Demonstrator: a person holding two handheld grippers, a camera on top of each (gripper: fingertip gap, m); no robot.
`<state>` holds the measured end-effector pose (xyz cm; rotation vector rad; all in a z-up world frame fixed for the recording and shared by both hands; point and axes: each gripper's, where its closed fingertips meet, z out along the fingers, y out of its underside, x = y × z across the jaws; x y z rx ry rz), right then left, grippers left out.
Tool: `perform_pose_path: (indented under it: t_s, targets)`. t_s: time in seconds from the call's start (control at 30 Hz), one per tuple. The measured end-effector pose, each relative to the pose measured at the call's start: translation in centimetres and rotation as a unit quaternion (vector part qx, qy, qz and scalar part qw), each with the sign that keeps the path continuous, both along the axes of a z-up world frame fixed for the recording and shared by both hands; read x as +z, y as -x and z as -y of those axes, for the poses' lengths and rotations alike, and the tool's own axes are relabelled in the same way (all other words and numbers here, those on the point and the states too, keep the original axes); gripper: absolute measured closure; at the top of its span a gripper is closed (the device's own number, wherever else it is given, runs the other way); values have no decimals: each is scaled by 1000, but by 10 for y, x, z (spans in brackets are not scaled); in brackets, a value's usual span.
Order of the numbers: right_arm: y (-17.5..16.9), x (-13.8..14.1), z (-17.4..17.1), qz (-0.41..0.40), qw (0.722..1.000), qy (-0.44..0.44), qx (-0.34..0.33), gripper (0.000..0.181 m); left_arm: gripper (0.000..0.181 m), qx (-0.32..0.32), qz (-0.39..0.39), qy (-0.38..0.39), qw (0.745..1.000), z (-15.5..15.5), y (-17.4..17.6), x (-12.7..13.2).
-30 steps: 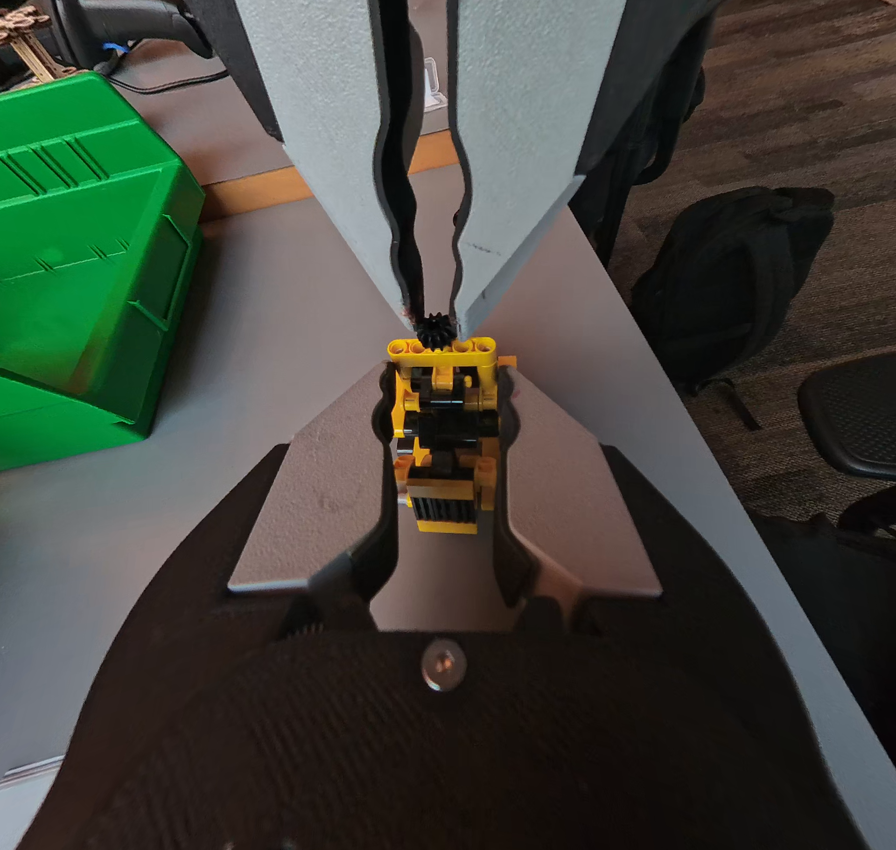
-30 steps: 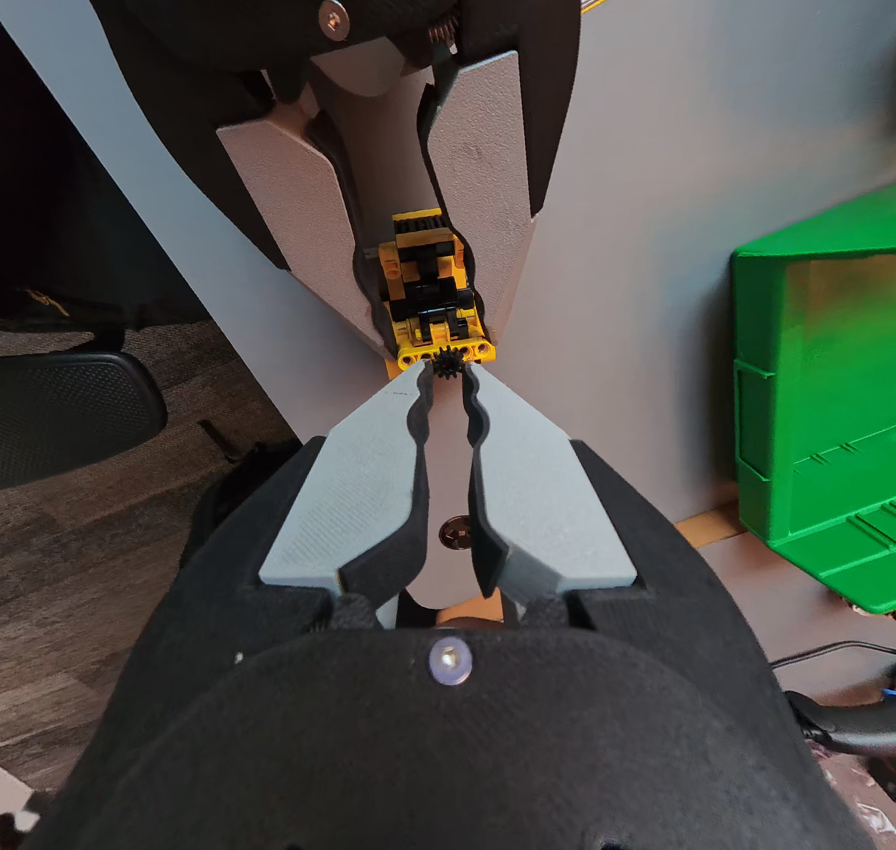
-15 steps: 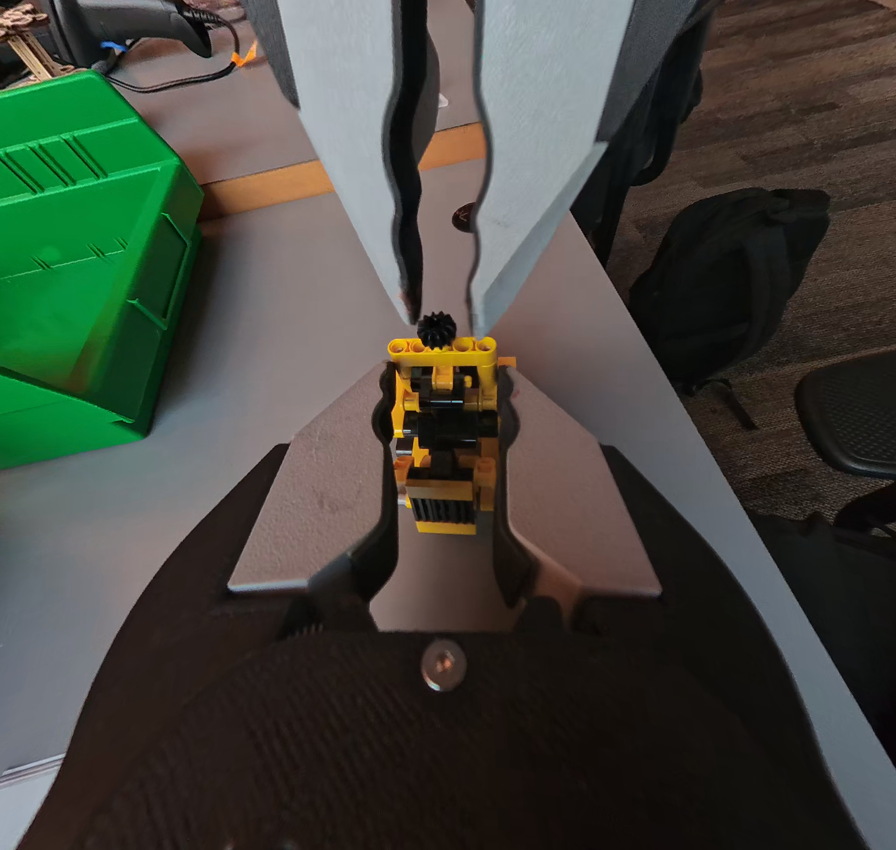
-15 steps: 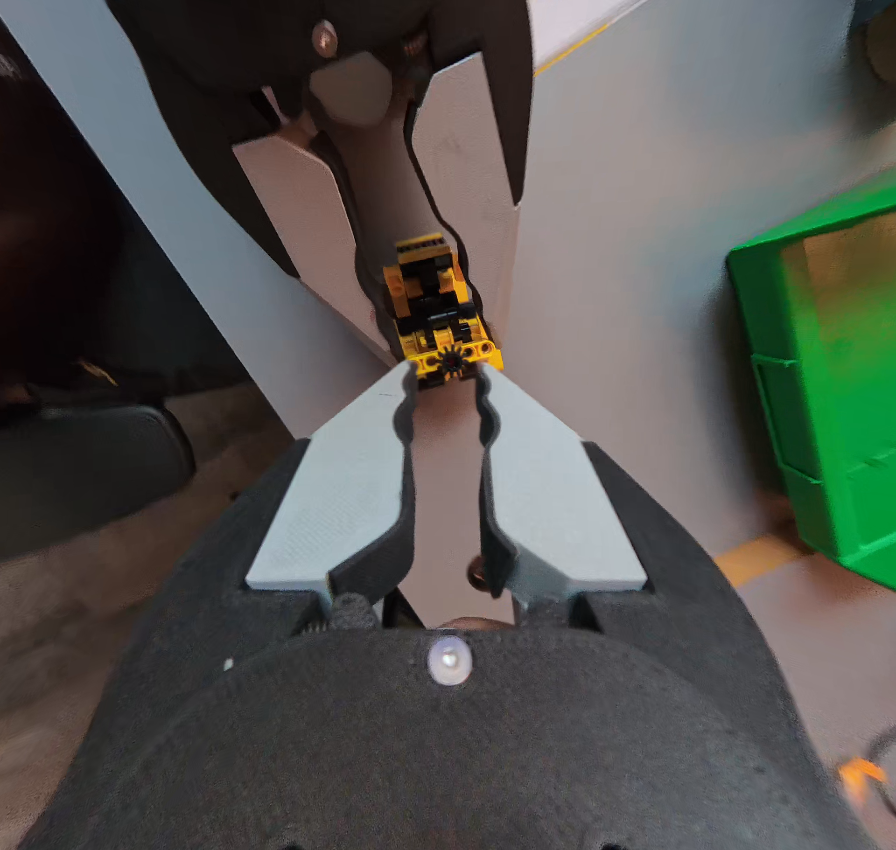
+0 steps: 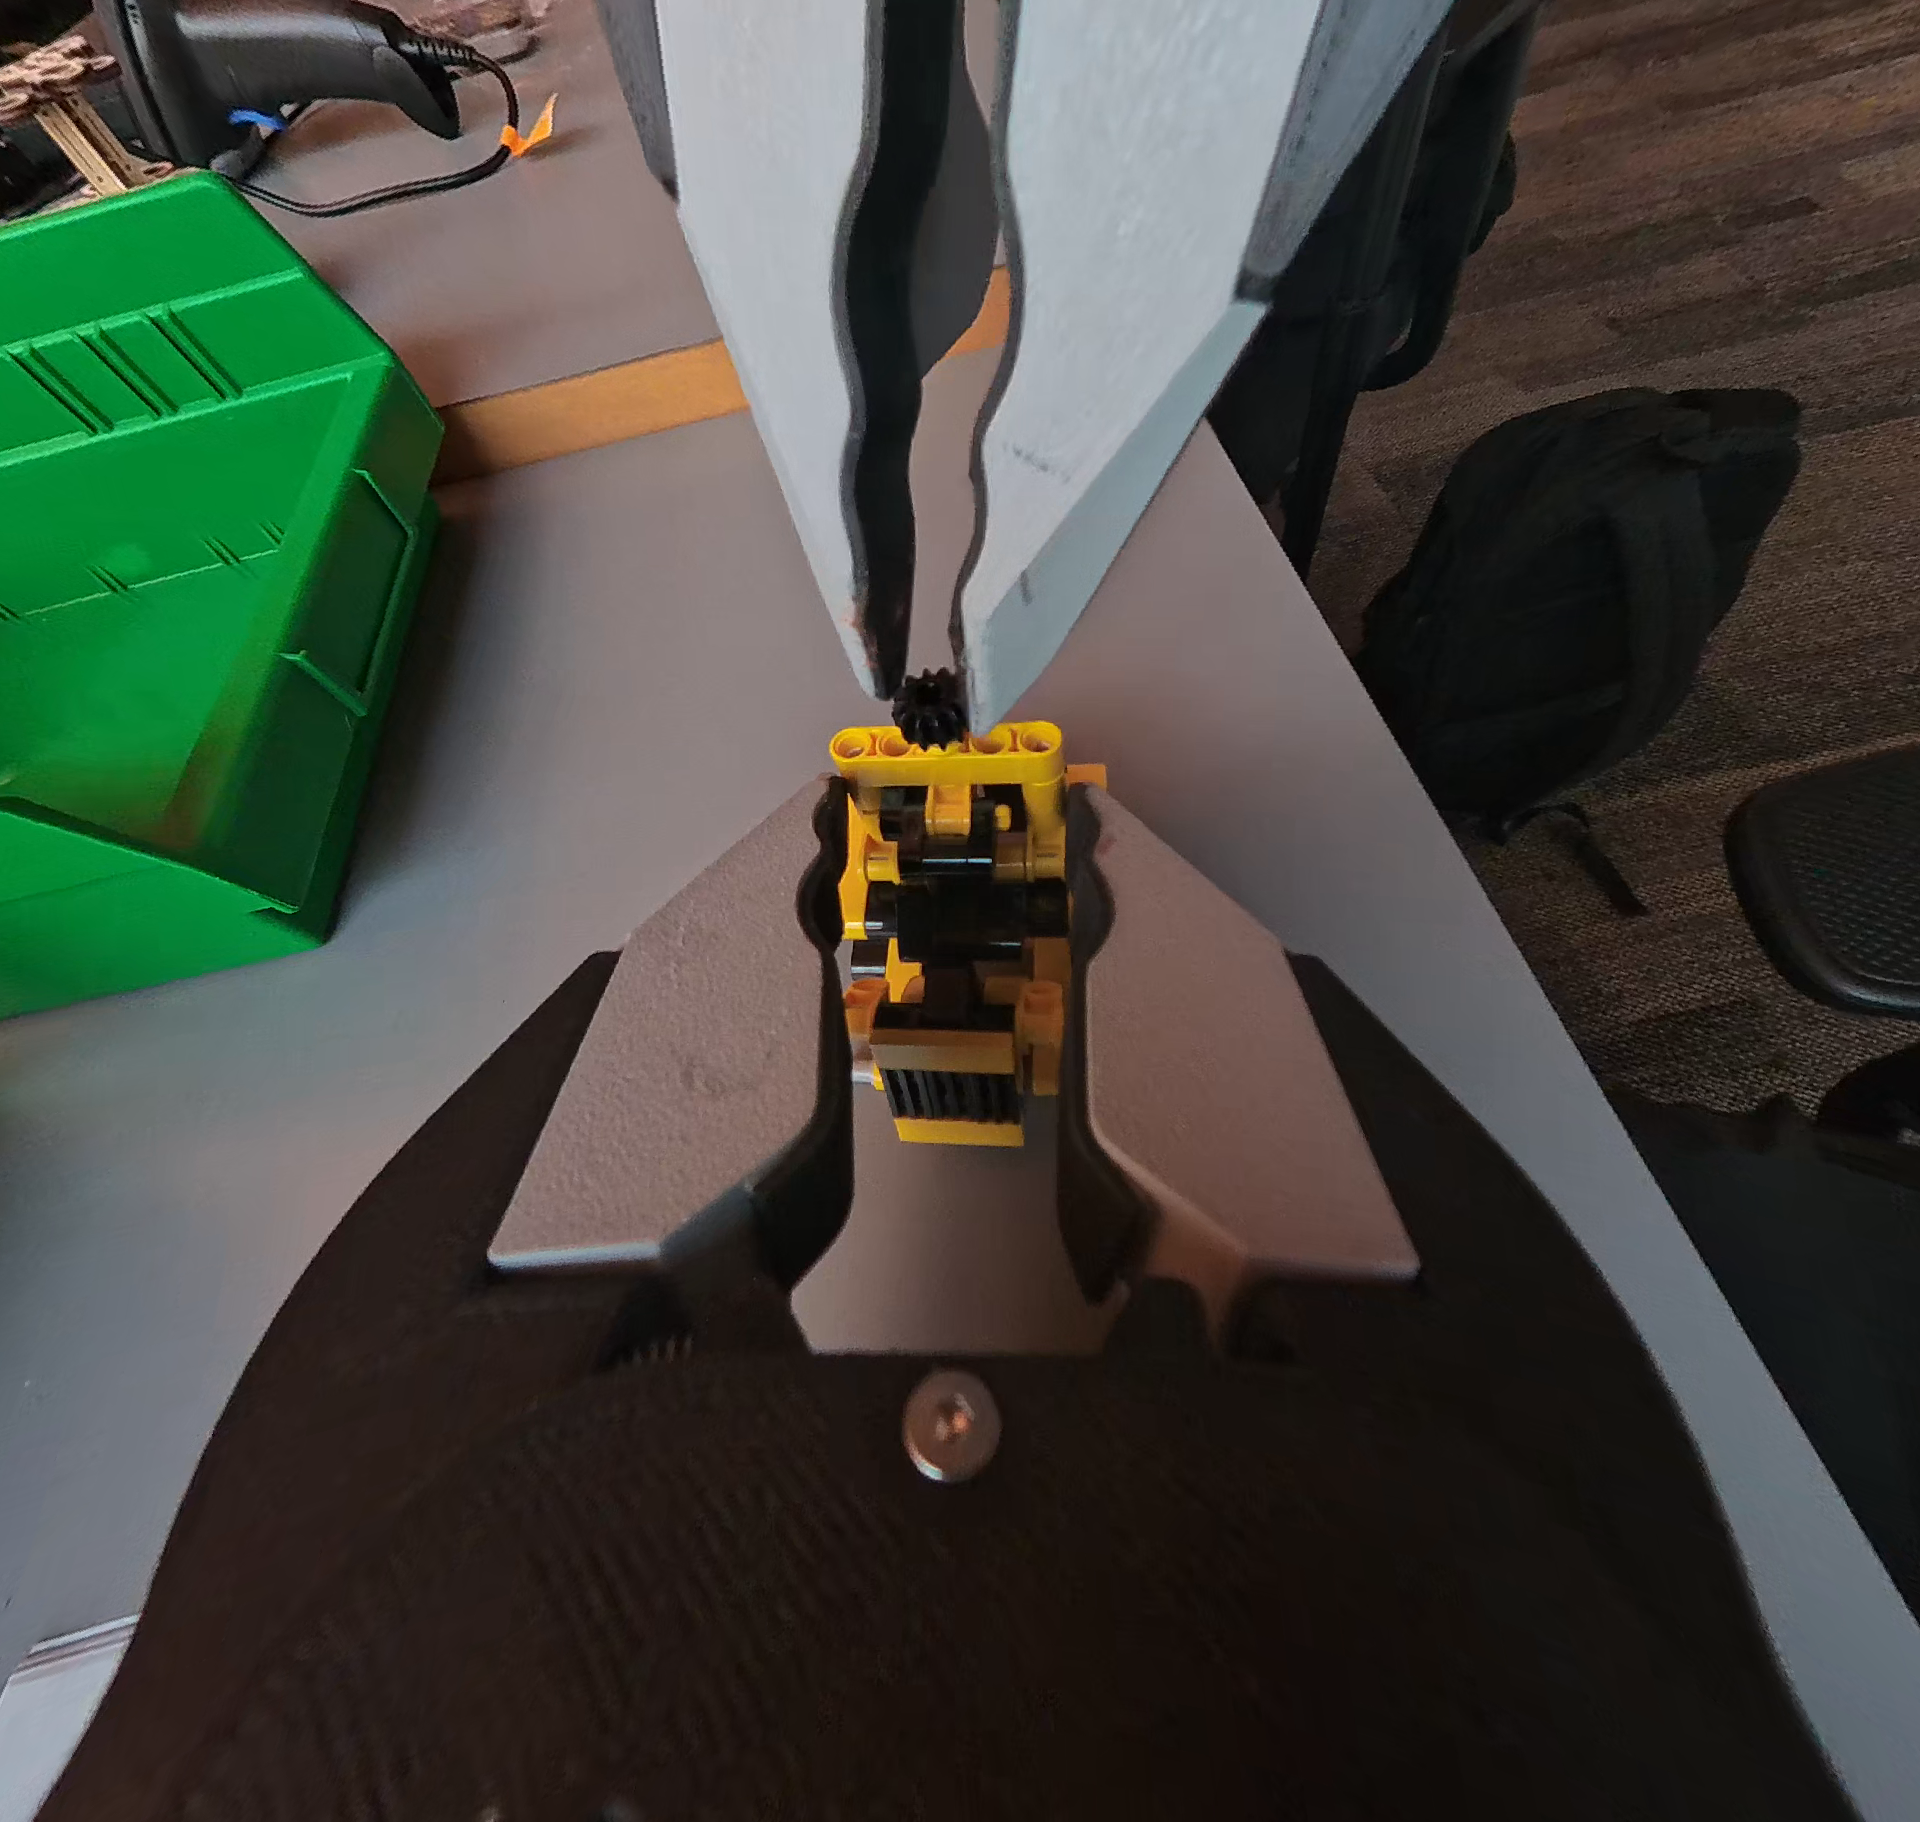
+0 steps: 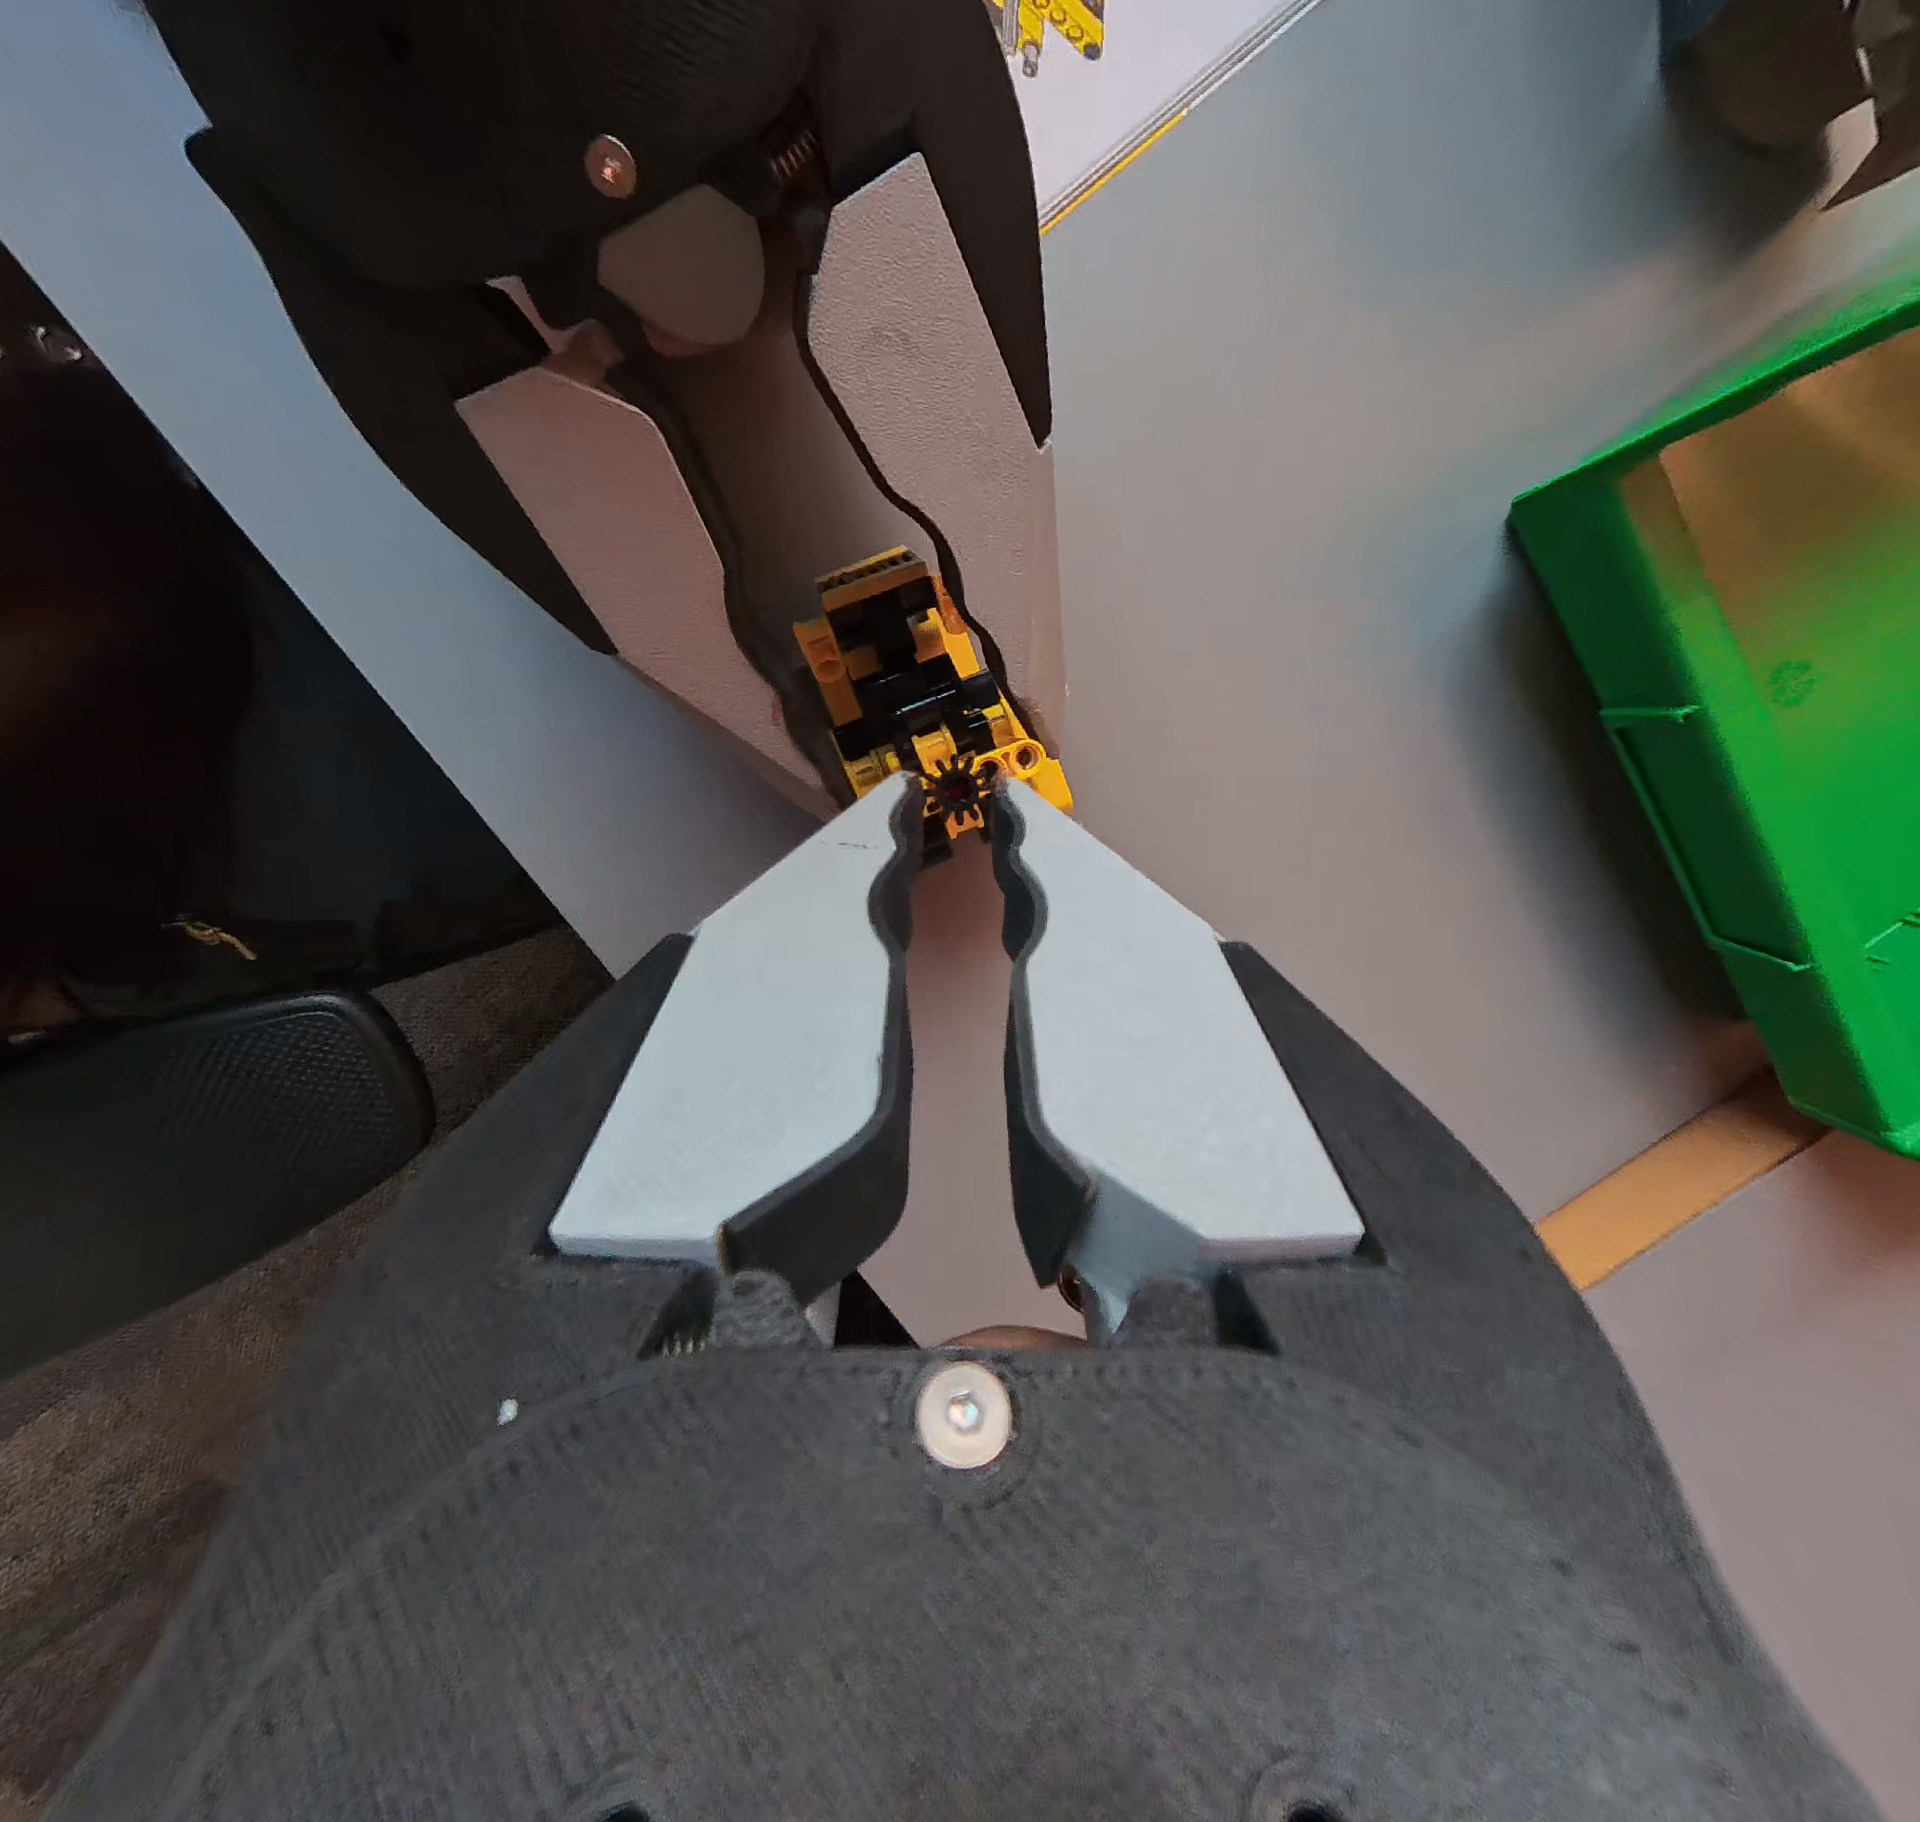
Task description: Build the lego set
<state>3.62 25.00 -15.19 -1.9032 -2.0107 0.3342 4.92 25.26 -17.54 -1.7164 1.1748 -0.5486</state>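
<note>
The left claw [image 5: 951,899] is clamped on the model [image 5: 956,941], a yellow and black vehicle body held between its fingers above the table [image 5: 623,629]. The right claw [image 6: 961,806] meets it nose to nose, tips pinched on the black gear [image 6: 958,793], which sits at the middle of the yellow beam [image 5: 945,746] just beyond the left tips. The body looks largely built and the gear looks nearly seated; no wheels show. A green bin [image 5: 187,546] stands left of the left claw
</note>
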Motion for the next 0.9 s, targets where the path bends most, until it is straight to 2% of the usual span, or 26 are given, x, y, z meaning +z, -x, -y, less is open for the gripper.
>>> perform_pose_path:
  t_s: [0.2,0.4,0.57,0.7,0.77,0.9]
  targets:
    - [0,-2,0,6,1000,-9,12,172,142,0,0,1,1000,0,0,0]
    - [0,-3,0,7,1000,-12,-7,172,142,1,2,5,1000,-1,1,0]
    - [1,-3,-1,-1,997,17,-73,172,142,5,3,6,1000,-1,1,0]
    - [3,-1,-3,-26,994,11,-106,157,143,-5,5,18,1000,-1,2,0]
    - [8,10,-4,-66,989,28,-129,150,143,-19,13,48,999,1,2,2]
    - [13,64,-4,-236,956,72,-156,141,143,-98,64,174,978,20,0,11]
